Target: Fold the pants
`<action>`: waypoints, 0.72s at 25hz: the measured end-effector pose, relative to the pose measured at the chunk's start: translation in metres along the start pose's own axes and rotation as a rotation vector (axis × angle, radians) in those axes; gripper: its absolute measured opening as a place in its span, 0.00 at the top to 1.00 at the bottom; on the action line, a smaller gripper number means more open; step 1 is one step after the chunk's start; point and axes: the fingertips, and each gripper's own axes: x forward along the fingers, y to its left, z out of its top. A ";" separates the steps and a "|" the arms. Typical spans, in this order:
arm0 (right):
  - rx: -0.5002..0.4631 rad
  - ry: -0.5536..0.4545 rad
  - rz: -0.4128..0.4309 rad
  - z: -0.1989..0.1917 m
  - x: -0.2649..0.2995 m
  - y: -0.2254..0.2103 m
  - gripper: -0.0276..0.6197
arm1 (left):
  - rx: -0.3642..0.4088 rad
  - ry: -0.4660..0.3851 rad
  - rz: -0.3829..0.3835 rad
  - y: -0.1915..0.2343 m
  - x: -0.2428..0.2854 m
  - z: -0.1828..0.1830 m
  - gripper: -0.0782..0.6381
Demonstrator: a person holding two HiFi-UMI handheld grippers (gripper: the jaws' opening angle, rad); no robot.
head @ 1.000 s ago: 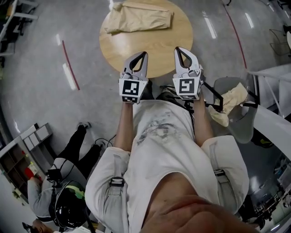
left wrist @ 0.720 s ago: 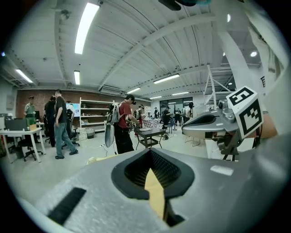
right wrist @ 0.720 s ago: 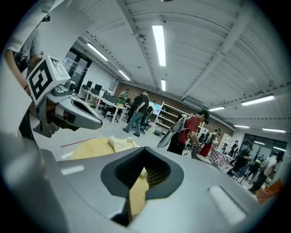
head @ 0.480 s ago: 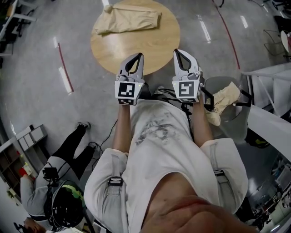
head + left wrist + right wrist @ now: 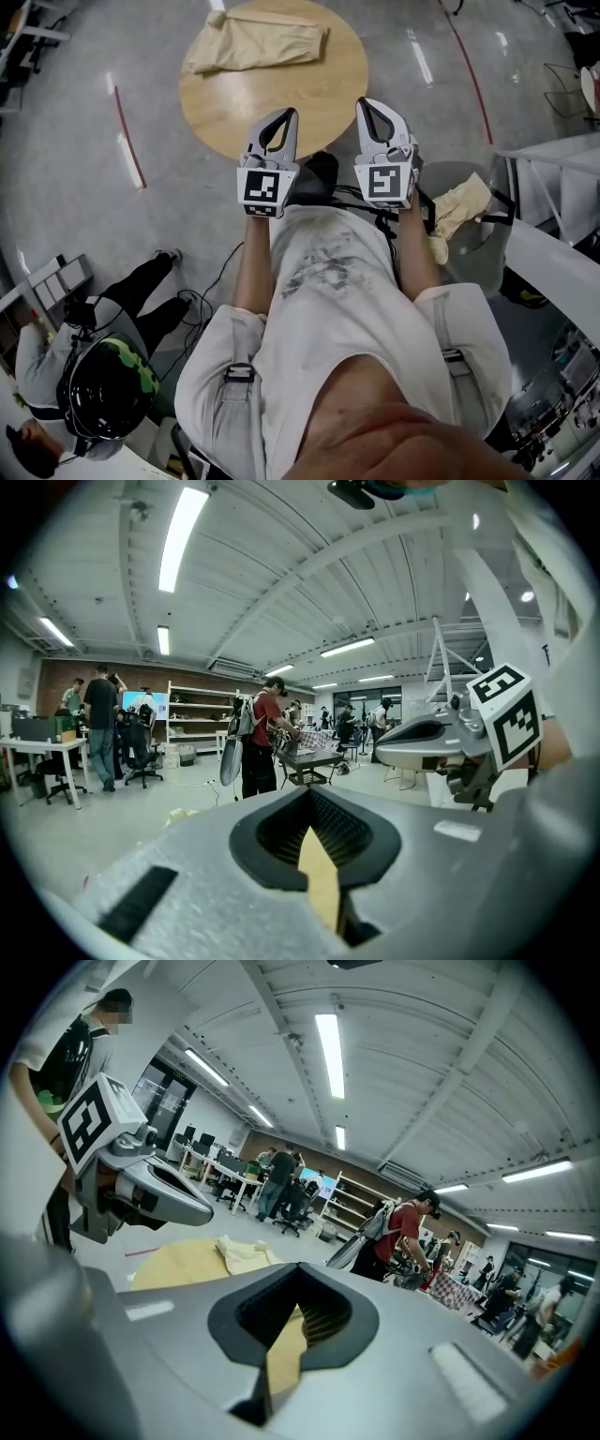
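Note:
The beige pants (image 5: 258, 47) lie folded on the far side of the round wooden table (image 5: 281, 103); in the right gripper view they show as a pale heap (image 5: 239, 1252) on the tabletop (image 5: 173, 1265). My left gripper (image 5: 285, 116) and right gripper (image 5: 367, 104) are held side by side over the table's near edge, well short of the pants. Both are shut with nothing between the jaws. The left gripper view looks out across the room, with the right gripper (image 5: 427, 742) beside it, and the pants are out of that view.
A grey bin (image 5: 473, 234) with a beige cloth (image 5: 459, 208) draped over it stands at the right. A person in dark clothes with a helmet (image 5: 103, 398) sits on the floor at lower left. Red floor lines (image 5: 127, 122) run beside the table. Several people, desks and shelves stand far off.
In the head view the table and pants have drifted left. Both grippers kept side by side and shut. The seated person at lower left now shows larger and lower.

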 end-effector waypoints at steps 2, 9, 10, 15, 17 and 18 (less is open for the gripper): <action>-0.009 -0.001 0.010 -0.002 0.009 -0.005 0.95 | -0.006 0.000 0.010 0.003 0.010 -0.002 0.88; -0.039 0.004 0.048 -0.009 0.054 -0.032 0.94 | -0.040 0.014 0.036 0.023 0.051 -0.005 0.88; -0.041 0.005 0.059 -0.009 0.062 -0.036 0.94 | -0.047 0.019 0.044 0.027 0.057 -0.005 0.88; -0.049 0.020 0.094 -0.016 0.100 -0.051 0.94 | -0.066 0.039 0.051 0.042 0.088 -0.011 0.88; -0.055 0.028 0.114 -0.018 0.115 -0.055 0.94 | -0.076 0.050 0.060 0.050 0.099 -0.014 0.88; -0.059 0.033 0.127 -0.020 0.122 -0.056 0.94 | -0.082 0.057 0.064 0.053 0.104 -0.015 0.88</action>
